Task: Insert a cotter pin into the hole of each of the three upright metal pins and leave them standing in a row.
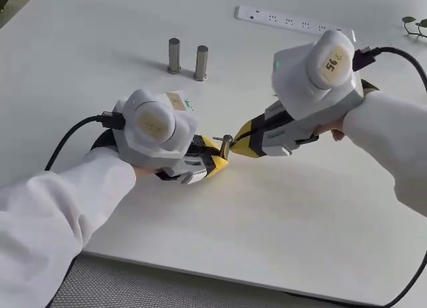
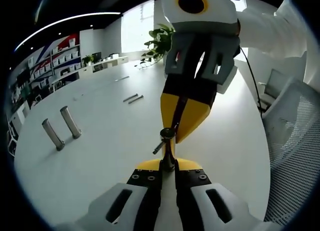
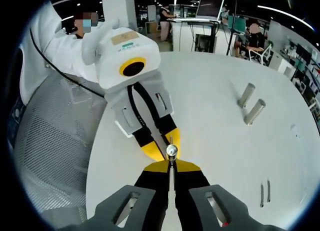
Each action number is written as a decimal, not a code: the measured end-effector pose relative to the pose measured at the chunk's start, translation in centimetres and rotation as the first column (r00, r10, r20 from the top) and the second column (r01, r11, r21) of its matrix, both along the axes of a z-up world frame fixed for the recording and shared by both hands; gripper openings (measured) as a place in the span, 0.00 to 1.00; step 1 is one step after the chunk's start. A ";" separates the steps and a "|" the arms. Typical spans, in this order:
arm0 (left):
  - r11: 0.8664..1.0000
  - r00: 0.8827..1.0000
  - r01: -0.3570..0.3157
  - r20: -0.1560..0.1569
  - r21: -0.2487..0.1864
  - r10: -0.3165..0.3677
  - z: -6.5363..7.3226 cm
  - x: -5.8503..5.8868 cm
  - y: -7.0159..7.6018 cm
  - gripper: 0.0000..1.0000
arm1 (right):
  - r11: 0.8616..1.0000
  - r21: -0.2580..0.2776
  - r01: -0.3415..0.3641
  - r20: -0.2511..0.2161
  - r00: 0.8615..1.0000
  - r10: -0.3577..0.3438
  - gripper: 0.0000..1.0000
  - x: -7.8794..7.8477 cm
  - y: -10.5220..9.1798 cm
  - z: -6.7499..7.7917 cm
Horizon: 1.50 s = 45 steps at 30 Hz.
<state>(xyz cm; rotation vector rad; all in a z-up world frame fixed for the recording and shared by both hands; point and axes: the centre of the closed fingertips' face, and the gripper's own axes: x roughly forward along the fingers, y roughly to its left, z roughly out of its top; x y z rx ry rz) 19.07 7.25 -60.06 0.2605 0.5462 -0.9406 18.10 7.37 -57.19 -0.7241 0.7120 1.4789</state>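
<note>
White sleeve (image 1: 47,215) at lower left leads to the left gripper (image 1: 217,164), its jaws clamped on a short metal pin (image 1: 226,148) held low at the white tabletop (image 1: 267,221). Behind it, two more metal pins (image 1: 174,55) stand upright side by side. From the right, the right gripper (image 1: 238,142) meets the held pin, jaws together on a cotter pin (image 1: 218,138) whose tip pokes out of the pin's left side. Farther right, a white power strip (image 1: 287,19) lies at the far edge.

Bare tabletop (image 1: 267,215) near side — 2 upright pins (image 1: 201,61) and a power strip (image 1: 287,20) beyond
</note>
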 end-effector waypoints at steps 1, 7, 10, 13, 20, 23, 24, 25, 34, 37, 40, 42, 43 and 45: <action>1.000 1.000 0.000 0.000 0.001 0.000 0.0 0.0 0.0 0.07 | 1.000 -0.002 -0.007 0.005 1.000 0.007 0.00 0.0 0.0 0.0; 1.000 1.000 -0.002 -0.002 0.000 0.002 0.0 0.1 0.1 0.07 | 1.000 -0.016 -0.013 0.003 1.000 0.013 0.00 0.4 0.0 -0.1; 1.000 1.000 -0.007 -0.006 -0.002 0.007 0.0 0.1 0.1 0.07 | 1.000 -0.007 -0.004 -0.005 1.000 0.004 0.00 0.5 0.1 -0.1; 1.000 1.000 -0.011 -0.010 -0.005 0.011 0.0 0.2 0.1 0.07 | 1.000 -0.001 0.027 0.006 1.000 -0.027 0.09 0.9 0.1 -0.1; 1.000 1.000 -0.016 -0.019 -0.008 0.016 0.0 0.2 0.1 0.07 | 1.000 0.006 0.017 0.001 1.000 -0.017 0.12 0.7 0.1 0.1; 1.000 1.000 -0.018 -0.021 -0.007 0.018 0.0 0.2 0.0 0.08 | 1.000 0.009 0.013 0.003 1.000 -0.013 0.13 0.5 0.0 0.3; 1.000 1.000 -0.020 -0.018 -0.003 0.020 0.0 0.3 0.1 0.10 | 1.000 0.010 0.014 0.002 1.000 -0.014 0.14 0.5 -0.1 0.3; 1.000 1.000 -0.025 -0.019 -0.003 0.025 0.0 0.3 0.2 0.13 | 1.000 0.012 0.017 0.003 1.000 -0.017 0.15 0.5 -0.1 0.3; 0.999 0.999 0.024 -0.025 -0.023 -0.024 1.8 -0.9 1.2 0.43 | 0.998 0.034 0.056 0.024 0.998 -0.057 0.18 1.0 -0.9 1.1; 0.997 0.999 0.031 -0.029 -0.071 -0.033 2.9 -1.3 1.8 0.66 | 0.997 0.044 0.064 0.014 0.998 -0.065 0.18 0.8 -0.8 1.2; 0.995 0.998 0.019 -0.054 -0.102 -0.025 3.4 -1.6 2.5 0.76 | 0.997 0.049 0.060 0.013 0.998 -0.060 0.18 0.5 -0.6 1.4; 0.992 0.998 0.006 -0.054 -0.126 -0.013 3.9 -1.7 3.0 0.80 | 0.997 0.055 0.054 0.009 0.998 -0.055 0.18 0.3 -0.4 1.5; 0.990 0.998 0.002 -0.060 -0.138 -0.010 4.0 -1.8 3.1 0.83 | 0.997 0.057 0.052 0.007 0.999 -0.053 0.18 0.2 -0.3 1.6; 0.988 0.998 0.003 -0.057 -0.152 -0.011 4.3 -2.1 3.3 0.93 | 0.997 0.057 0.048 0.005 0.999 -0.048 0.18 0.1 -0.1 1.6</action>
